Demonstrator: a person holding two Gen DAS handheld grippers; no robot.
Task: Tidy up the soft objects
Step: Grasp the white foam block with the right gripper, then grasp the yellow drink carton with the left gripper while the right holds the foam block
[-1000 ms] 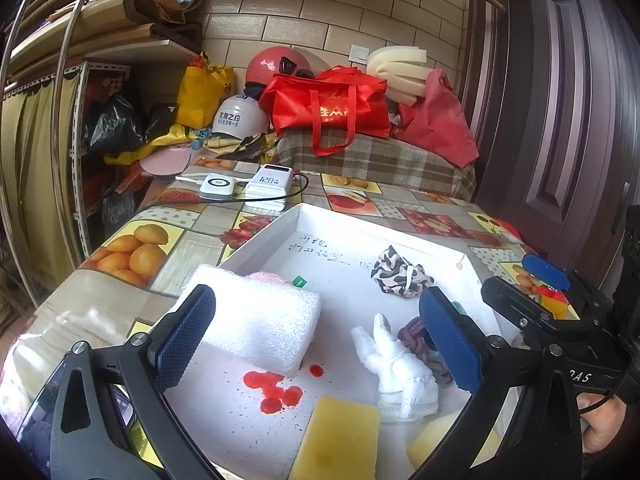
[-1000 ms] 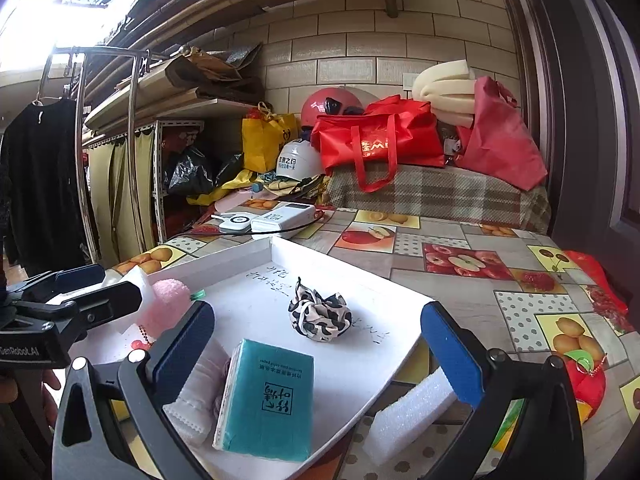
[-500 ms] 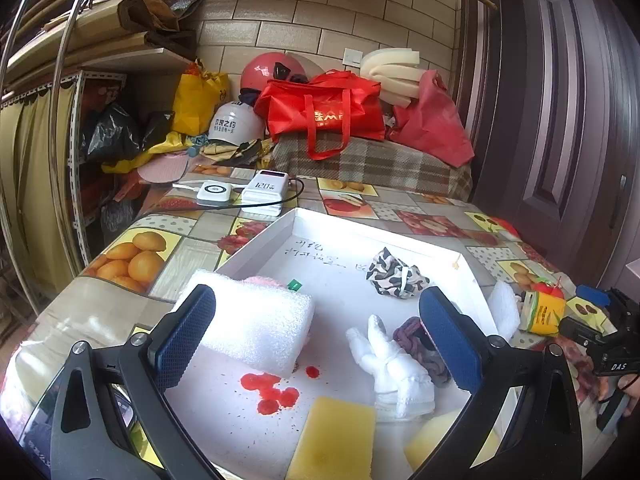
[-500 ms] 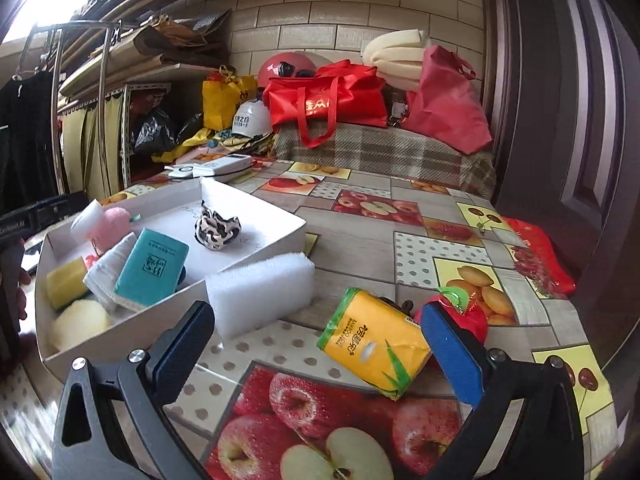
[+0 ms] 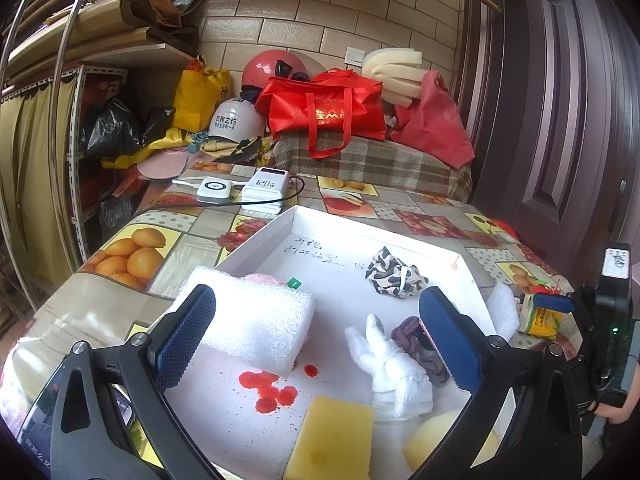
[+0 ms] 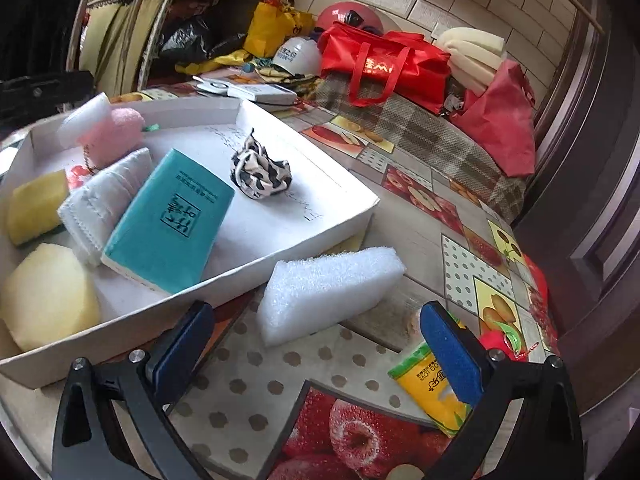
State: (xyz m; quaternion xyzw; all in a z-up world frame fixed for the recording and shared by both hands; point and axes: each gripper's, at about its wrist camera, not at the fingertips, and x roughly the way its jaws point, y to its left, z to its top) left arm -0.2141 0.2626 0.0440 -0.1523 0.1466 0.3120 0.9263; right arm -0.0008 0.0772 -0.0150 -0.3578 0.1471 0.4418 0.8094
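A white tray (image 6: 340,220) on the fruit-print table holds a teal tissue pack (image 6: 168,220), a folded white cloth (image 6: 100,204), a spotted scrunchie (image 6: 260,172), yellow sponges (image 6: 36,208) and a pink plush (image 6: 112,136). Outside the tray's near wall lies a white foam block (image 6: 328,288), just ahead of my open right gripper (image 6: 316,344). A yellow tissue pack (image 6: 432,388) sits by its right finger. My left gripper (image 5: 316,340) hangs open over the tray (image 5: 360,232), above a white foam block (image 5: 252,320), a white glove (image 5: 392,364) and a yellow sponge (image 5: 332,436).
Power banks (image 5: 264,190) with a cable lie beyond the tray. Red bags (image 5: 324,112), helmets (image 5: 236,120) and foam rolls crowd the table's far end. A dark door (image 5: 560,120) stands on the right. A red toy (image 6: 504,344) sits near the table's right edge.
My right gripper has swung right, out of the tray, and dipped toward the white foam block on the table. The left gripper has stayed over the tray.
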